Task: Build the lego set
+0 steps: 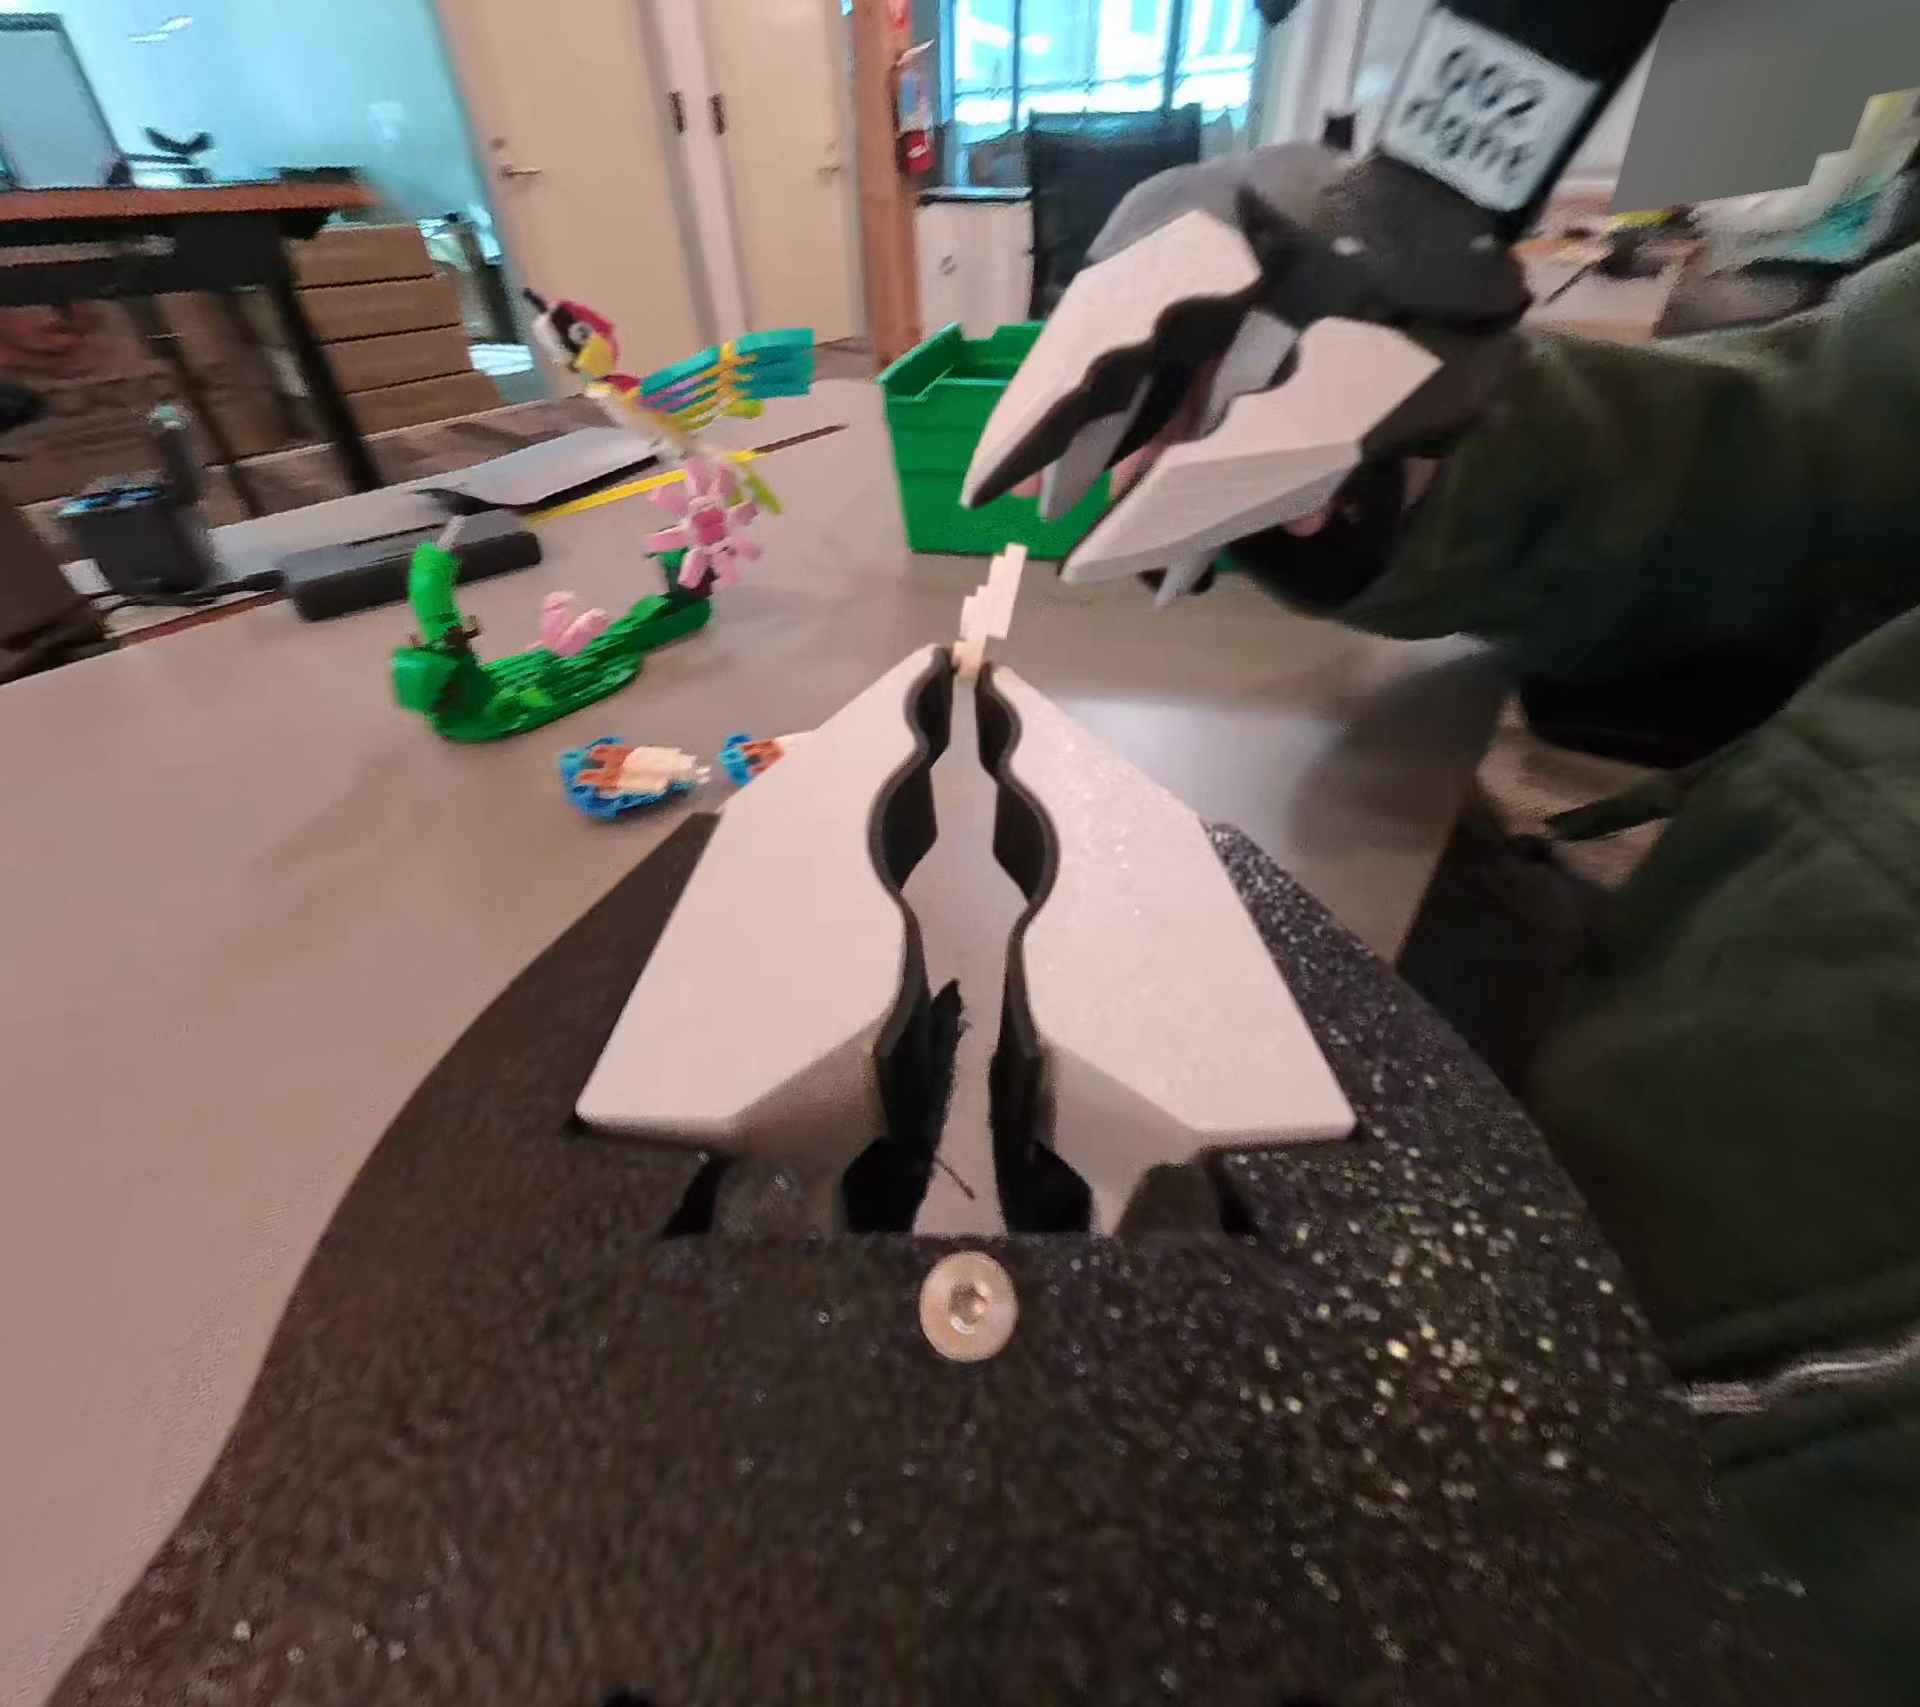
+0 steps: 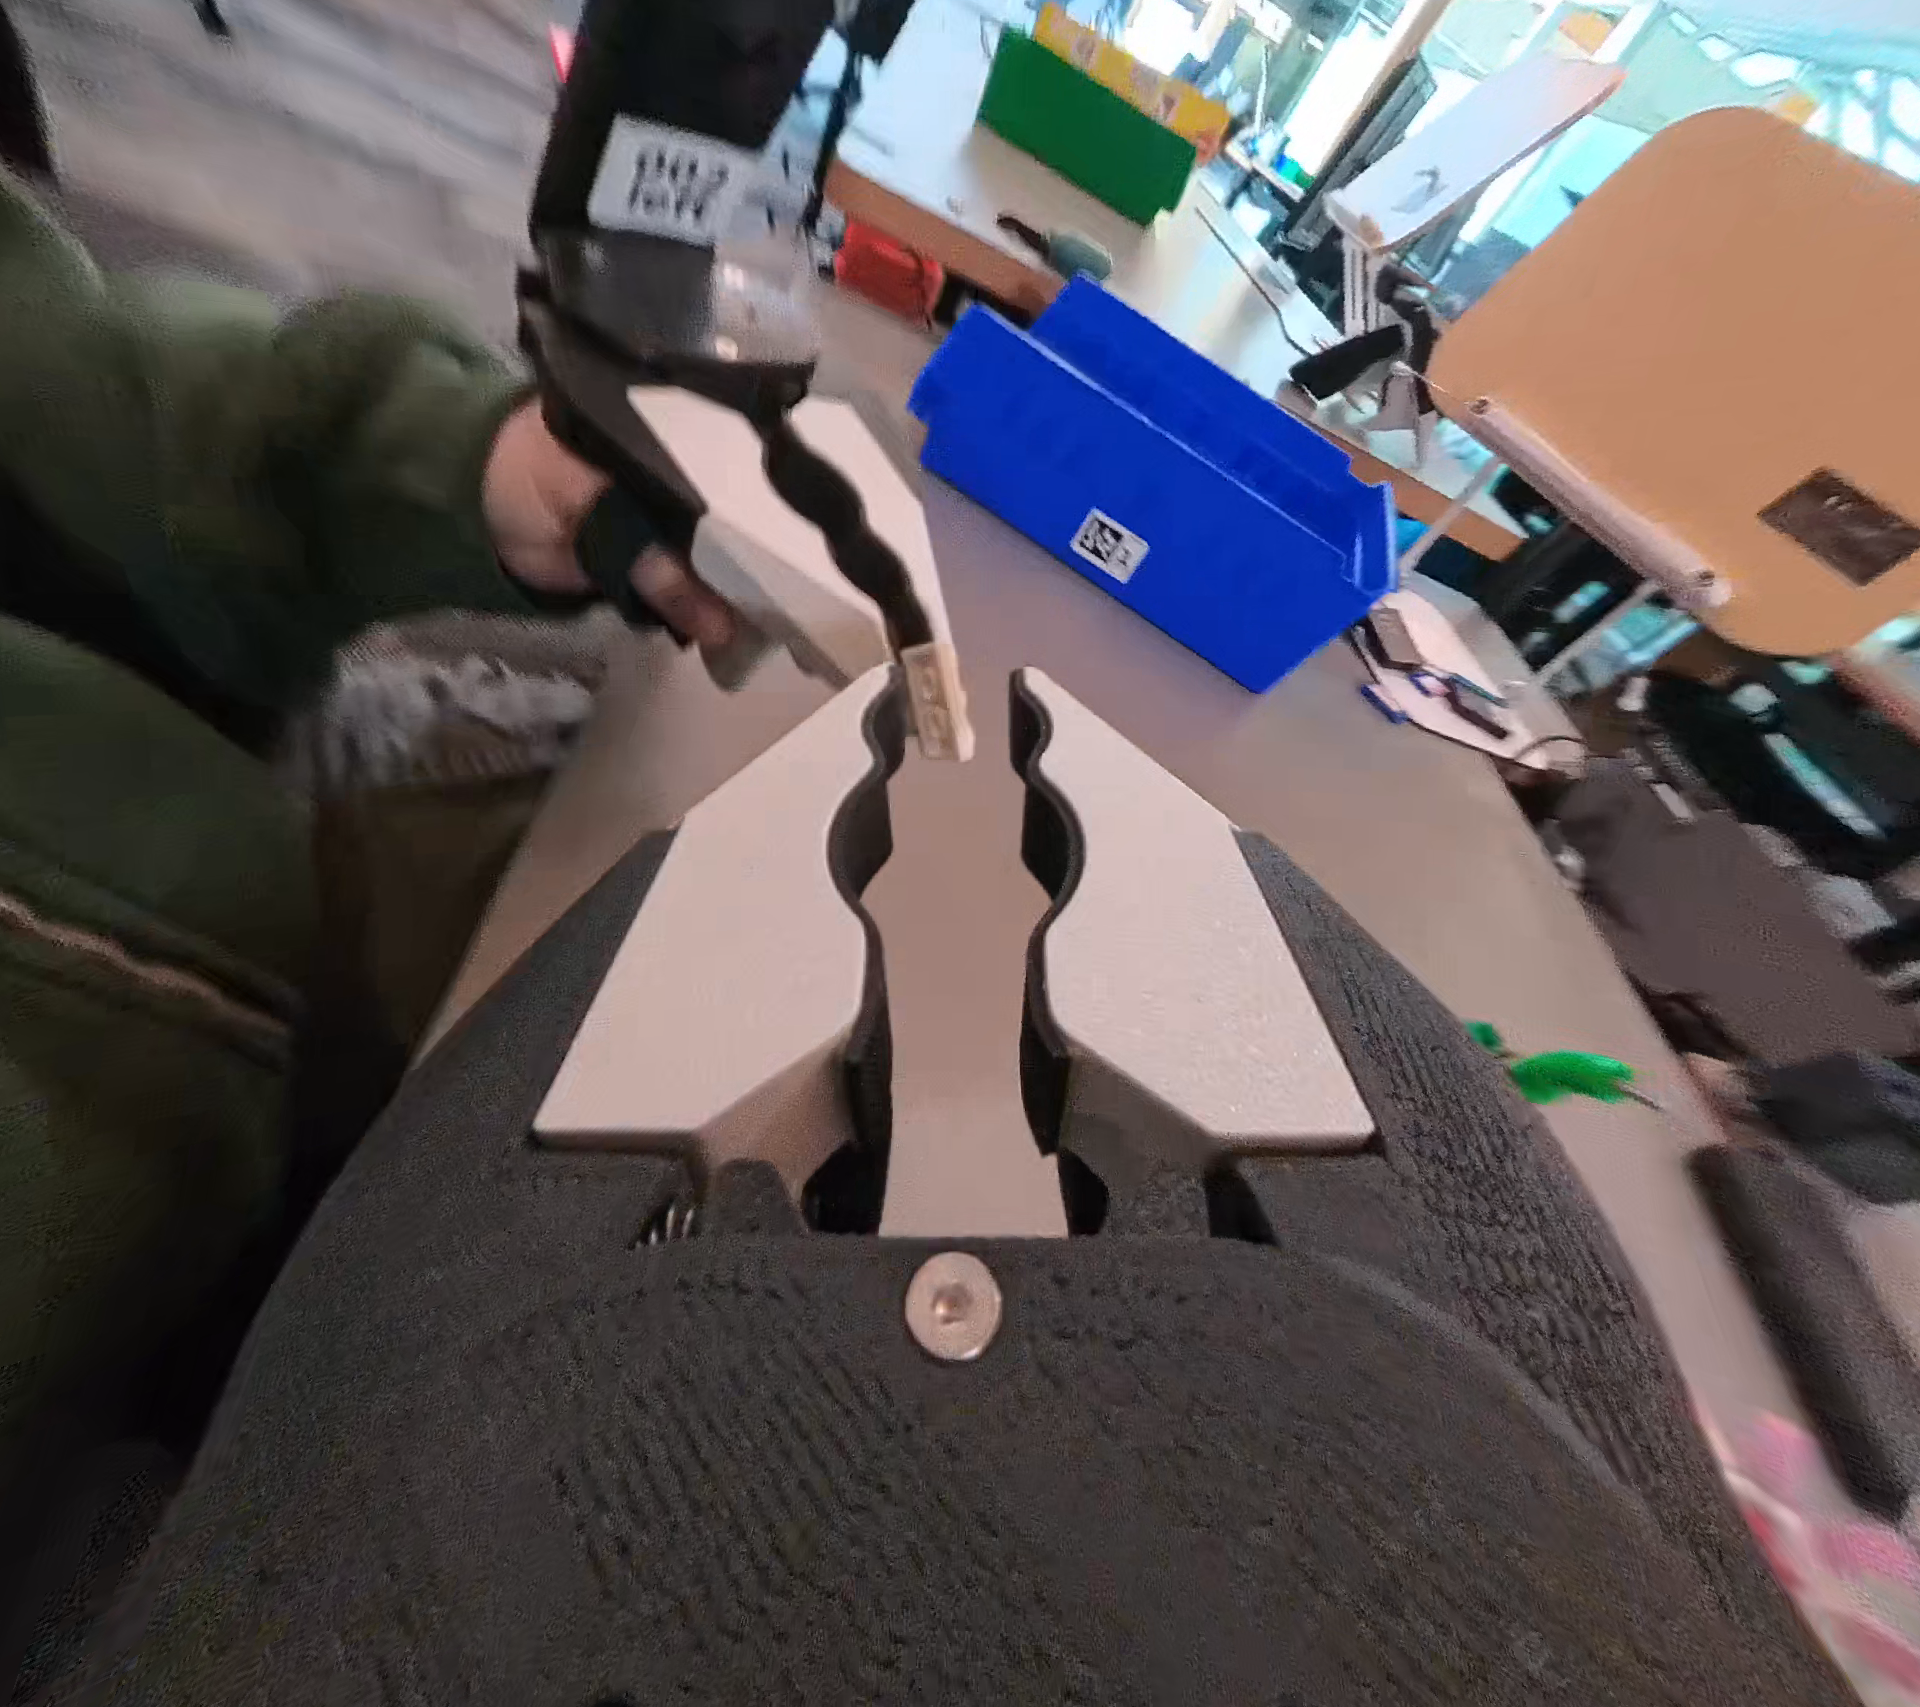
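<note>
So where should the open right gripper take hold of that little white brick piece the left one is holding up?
Probably the free end of the white brick piece, which sticks out past the left gripper. It is thin and flat, so the right gripper should close across its flat faces, coming from the opposite side, clear of the left fingertips.

left hand-held gripper (image 1: 974, 670) clamped, right (image 2: 954, 681) parted

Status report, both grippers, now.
Left gripper shut on white brick piece, held above table. Right gripper open, fingers either side of it. Green brick model off left.
</note>
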Demonstrator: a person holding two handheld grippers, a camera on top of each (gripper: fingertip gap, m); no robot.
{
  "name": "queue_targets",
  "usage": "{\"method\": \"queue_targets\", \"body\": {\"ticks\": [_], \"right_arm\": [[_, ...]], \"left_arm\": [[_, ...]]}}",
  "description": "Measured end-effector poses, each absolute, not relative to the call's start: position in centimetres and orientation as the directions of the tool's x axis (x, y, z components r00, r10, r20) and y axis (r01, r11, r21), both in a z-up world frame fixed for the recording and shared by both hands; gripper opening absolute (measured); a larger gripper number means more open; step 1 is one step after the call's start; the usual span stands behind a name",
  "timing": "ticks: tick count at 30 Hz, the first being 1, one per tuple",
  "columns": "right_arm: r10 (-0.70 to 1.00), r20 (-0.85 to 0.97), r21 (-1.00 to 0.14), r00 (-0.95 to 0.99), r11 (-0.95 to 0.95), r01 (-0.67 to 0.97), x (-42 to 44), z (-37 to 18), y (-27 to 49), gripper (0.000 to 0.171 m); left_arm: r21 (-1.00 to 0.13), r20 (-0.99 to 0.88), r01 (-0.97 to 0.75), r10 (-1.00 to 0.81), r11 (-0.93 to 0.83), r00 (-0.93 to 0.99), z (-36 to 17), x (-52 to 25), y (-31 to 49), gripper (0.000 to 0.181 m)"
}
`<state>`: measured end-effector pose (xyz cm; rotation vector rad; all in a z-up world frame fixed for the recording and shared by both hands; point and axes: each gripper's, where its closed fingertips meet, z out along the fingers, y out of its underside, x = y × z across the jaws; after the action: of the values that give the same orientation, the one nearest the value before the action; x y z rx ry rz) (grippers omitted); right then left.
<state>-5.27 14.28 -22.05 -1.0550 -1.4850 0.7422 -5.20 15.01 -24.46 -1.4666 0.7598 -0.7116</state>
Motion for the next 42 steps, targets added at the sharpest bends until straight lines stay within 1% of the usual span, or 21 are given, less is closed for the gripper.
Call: {"method": "queue_targets", "body": {"ticks": [1, 3, 8, 9, 11, 13, 17, 19, 22, 23, 27, 30, 33, 38, 41, 42], "right_arm": [[0.926, 0.377, -0.910, 0.001, 0.370, 0.186, -5.4, -21.7, 14.0, 0.013], [0.939, 0.344, -0.927, -0.027, 0.344, 0.151, -5.6, -21.3, 13.4, 0.008], [0.921, 0.384, -0.912, -0.063, 0.389, 0.131, -5.6, -20.9, 12.3, 0.001], [0.924, 0.374, -0.915, -0.075, 0.381, 0.131, -5.5, -20.8, 12.2, 0.001], [0.936, 0.339, -0.931, -0.095, 0.348, 0.111, -5.3, -20.4, 12.0, 0.000], [0.953, 0.267, -0.954, -0.141, 0.282, 0.099, -5.0, -20.3, 11.5, 0.000], [0.964, 0.121, -0.987, -0.237, 0.142, 0.076, -4.7, -19.9, 10.5, 0.000], [0.960, 0.117, -0.987, -0.253, 0.141, 0.080, -4.7, -20.2, 10.3, 0.001], [0.949, 0.116, -0.990, -0.295, 0.135, 0.047, -4.2, -19.6, 9.8, 0.001], [0.948, 0.144, -0.985, -0.284, 0.166, 0.052, -4.1, -19.7, 9.9, 0.001], [0.936, 0.248, -0.963, -0.251, 0.266, 0.040, -3.9, -19.2, 9.9, 0.001], [0.904, 0.365, -0.921, -0.221, 0.385, 0.053, -3.7, -18.9, 9.7, 0.001], [0.873, 0.436, -0.885, -0.220, 0.460, 0.074, -3.3, -18.7, 9.5, 0.001], [0.850, 0.462, -0.868, -0.254, 0.492, 0.068, -2.6, -18.6, 8.9, 0.001], [0.857, 0.429, -0.886, -0.286, 0.460, 0.049, -2.3, -18.3, 8.7, 0.001], [0.855, 0.412, -0.894, -0.313, 0.445, 0.039, -2.1, -18.4, 8.3, 0.001]], "left_arm": [[-1.000, 0.002, -0.011, -0.822, -0.010, 0.569, -24.1, -5.0, 14.7, 0.000], [-0.999, 0.043, 0.044, -0.849, -0.023, 0.526, -23.4, -4.6, 14.1, 0.000], [-0.997, 0.062, 0.069, -0.873, -0.033, 0.484, -22.9, -4.3, 13.4, 0.000], [-0.998, 0.047, 0.058, -0.875, -0.021, 0.481, -22.8, -4.1, 13.2, 0.000], [-0.998, -0.043, 0.020, -0.873, 0.060, 0.485, -22.5, -3.8, 12.7, 0.002], [-0.991, -0.120, -0.003, -0.878, 0.134, 0.463, -22.0, -3.4, 11.9, 0.006], [-0.985, -0.159, -0.016, -0.886, 0.169, 0.435, -21.7, -3.2, 11.2, 0.001], [-0.977, -0.209, -0.068, -0.852, 0.201, 0.480, -21.9, -3.4, 11.6, 0.001], [-0.976, -0.210, -0.056, -0.841, 0.210, 0.499, -21.3, -2.9, 11.3, 0.000], [-0.975, -0.218, -0.069, -0.829, 0.213, 0.515, -21.3, -2.9, 11.5, 0.000], [-0.981, -0.181, -0.036, -0.822, 0.192, 0.540, -20.6, -2.7, 11.6, 0.000], [-0.985, -0.149, -0.006, -0.827, 0.174, 0.542, -20.2, -2.4, 11.4, 0.000], [-0.989, -0.102, 0.041, -0.847, 0.144, 0.521, -20.0, -2.0, 11.2, 0.000], [-0.985, 0.024, 0.166, -0.902, 0.053, 0.430, -19.8, -1.1, 10.6, 0.000], [-0.969, 0.106, 0.246, -0.926, -0.015, 0.362, -19.6, -0.5, 10.3, 0.000], [-0.960, 0.153, 0.277, -0.917, -0.049, 0.367, -19.6, -0.7, 10.8, 0.000]]}}
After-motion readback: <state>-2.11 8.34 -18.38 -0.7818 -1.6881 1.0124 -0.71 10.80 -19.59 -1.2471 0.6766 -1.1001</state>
